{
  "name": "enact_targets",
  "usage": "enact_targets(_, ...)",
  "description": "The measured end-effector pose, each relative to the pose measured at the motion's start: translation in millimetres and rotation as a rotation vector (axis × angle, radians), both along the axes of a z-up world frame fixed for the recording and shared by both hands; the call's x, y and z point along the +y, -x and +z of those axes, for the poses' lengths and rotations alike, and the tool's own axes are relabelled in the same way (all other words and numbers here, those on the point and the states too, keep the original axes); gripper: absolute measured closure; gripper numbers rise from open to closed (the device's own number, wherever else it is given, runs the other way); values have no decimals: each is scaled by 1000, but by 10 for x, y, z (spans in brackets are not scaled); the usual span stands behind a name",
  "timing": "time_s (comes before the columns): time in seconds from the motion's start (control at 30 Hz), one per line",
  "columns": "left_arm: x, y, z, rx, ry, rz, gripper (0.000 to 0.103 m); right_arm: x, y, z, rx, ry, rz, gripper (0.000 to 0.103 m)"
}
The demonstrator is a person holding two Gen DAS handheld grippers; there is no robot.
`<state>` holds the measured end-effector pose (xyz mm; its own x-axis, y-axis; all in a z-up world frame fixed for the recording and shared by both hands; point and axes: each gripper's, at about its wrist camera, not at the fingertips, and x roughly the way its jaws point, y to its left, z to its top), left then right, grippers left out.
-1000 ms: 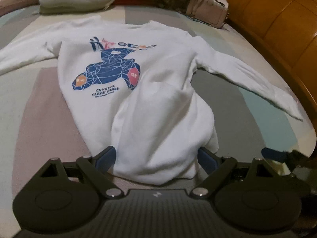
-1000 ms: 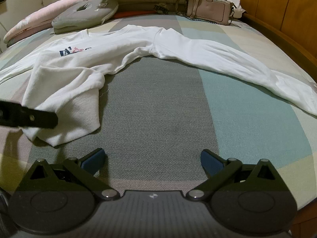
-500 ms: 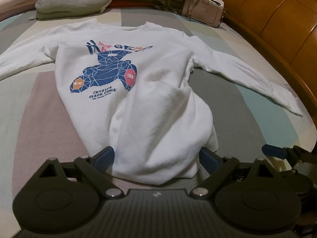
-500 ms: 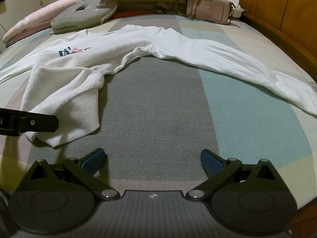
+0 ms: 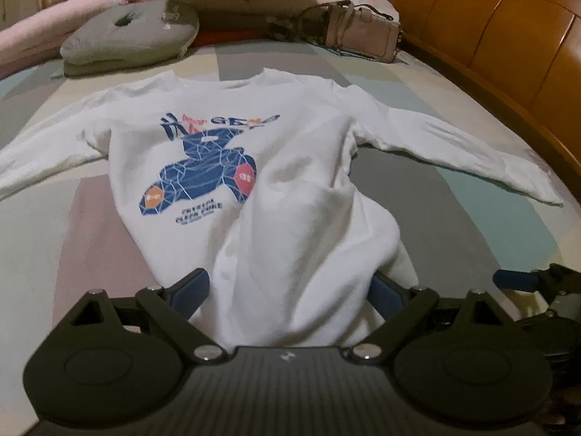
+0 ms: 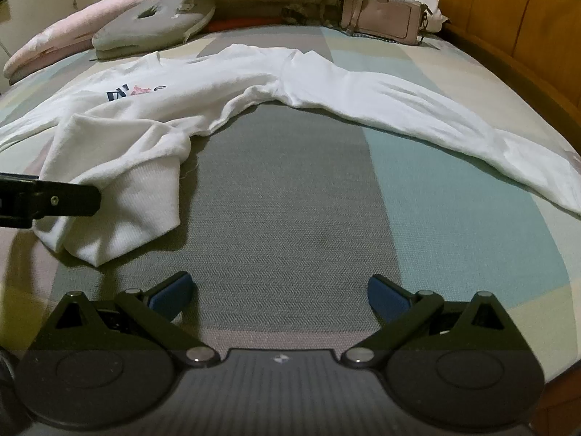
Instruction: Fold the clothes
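Striped bedsheet (image 6: 290, 200) with a white printed sweatshirt (image 5: 290, 189) spread out; left gripper (image 5: 287, 290) straddles its hem unclenched, right gripper (image 6: 279, 294) spread wide, holding nothing.

Left hand-held gripper (image 5: 288, 290) sits low with its blue-padded fingers (image 5: 190, 289) spread wide — cloth lies between them, unpinched. Right hand-held gripper (image 6: 279, 292) hovers just beside it, jaws equally wide apart — nothing between its pads (image 6: 386, 296)
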<state>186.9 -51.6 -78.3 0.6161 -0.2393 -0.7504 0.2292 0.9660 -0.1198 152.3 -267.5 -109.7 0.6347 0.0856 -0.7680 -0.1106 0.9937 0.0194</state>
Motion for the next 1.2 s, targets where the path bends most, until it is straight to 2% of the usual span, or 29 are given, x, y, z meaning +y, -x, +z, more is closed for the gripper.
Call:
enact_targets(0.23, 36, -21, -2, 0, 8, -17, 10, 17, -5, 10, 2, 13, 2, 0)
enact_targets(0.37, 98, -18, 74, -20, -20, -41, 10, 10, -52, 52, 32, 13, 9, 0)
enact_targets(0.5, 296, -20, 220, -59, -42, -63, 10, -7, -157, 206, 29, -23, 21, 0)
enact_targets(0.63, 553, -67, 334, -107, -94, -40, 10, 66, -352, 507, -33, -56, 74, 0)
enact_targets(0.77, 869, -125, 355, -111, -84, -5, 10, 304, -664, 813, -84, -60, 177, 0)
enact_targets(0.9, 1156, -154, 319, -101, -111, 22, 10, 729, -1024, 1072, -118, -25, 316, 3)
enact_targets(1.0, 1391, -129, 311, -104, -119, 56, 10, 1181, -1312, 1196, -104, -3, 452, 16)
enact_targets(1.2, 1866, -48, 297, -108, -129, 167, 10, 2233, -1785, 1364, -109, 27, 769, 29)
